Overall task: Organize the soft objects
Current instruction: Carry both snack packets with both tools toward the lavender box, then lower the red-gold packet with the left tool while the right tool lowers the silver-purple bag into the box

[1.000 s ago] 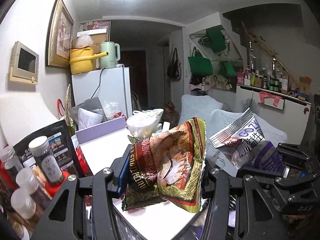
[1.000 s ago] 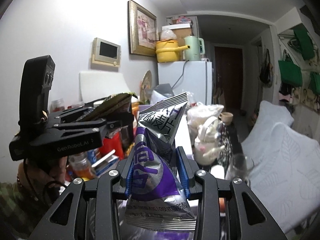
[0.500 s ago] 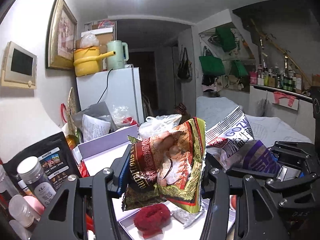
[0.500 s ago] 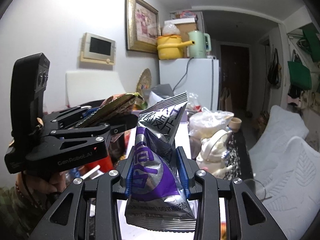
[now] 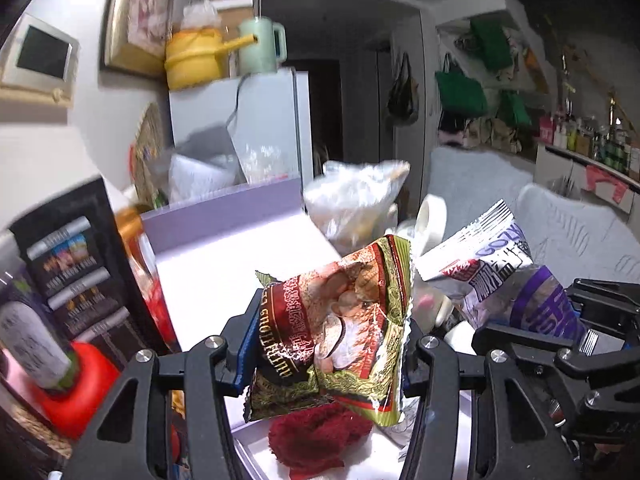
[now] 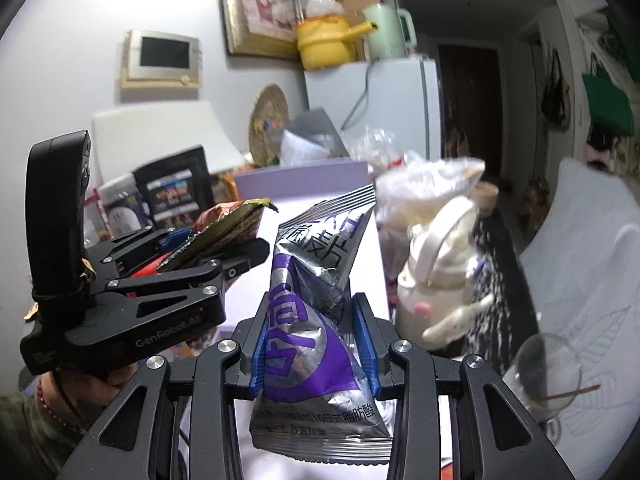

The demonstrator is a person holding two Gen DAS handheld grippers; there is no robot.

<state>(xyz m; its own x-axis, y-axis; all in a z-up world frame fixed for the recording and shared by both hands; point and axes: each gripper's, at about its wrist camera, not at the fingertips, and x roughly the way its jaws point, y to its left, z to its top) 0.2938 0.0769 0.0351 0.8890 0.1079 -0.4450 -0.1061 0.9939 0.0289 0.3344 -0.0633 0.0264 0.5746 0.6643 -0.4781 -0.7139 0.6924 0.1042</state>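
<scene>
Left wrist view: the left gripper [image 5: 326, 344] has its fingers clamped on a red-and-green snack packet [image 5: 340, 320] above a red fluffy item [image 5: 320, 440]. Right wrist view: the right gripper [image 6: 314, 344] has its fingers clamped on a silver-and-purple packet [image 6: 316, 320] over the white worktop [image 6: 304, 208].

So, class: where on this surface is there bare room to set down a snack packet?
Free: the white surface between the lilac box wall, the red-capped bottles and the clear plastic bag. Crowded: near edge, where the red fuzzy item lies; right, around the white teapot.
</scene>
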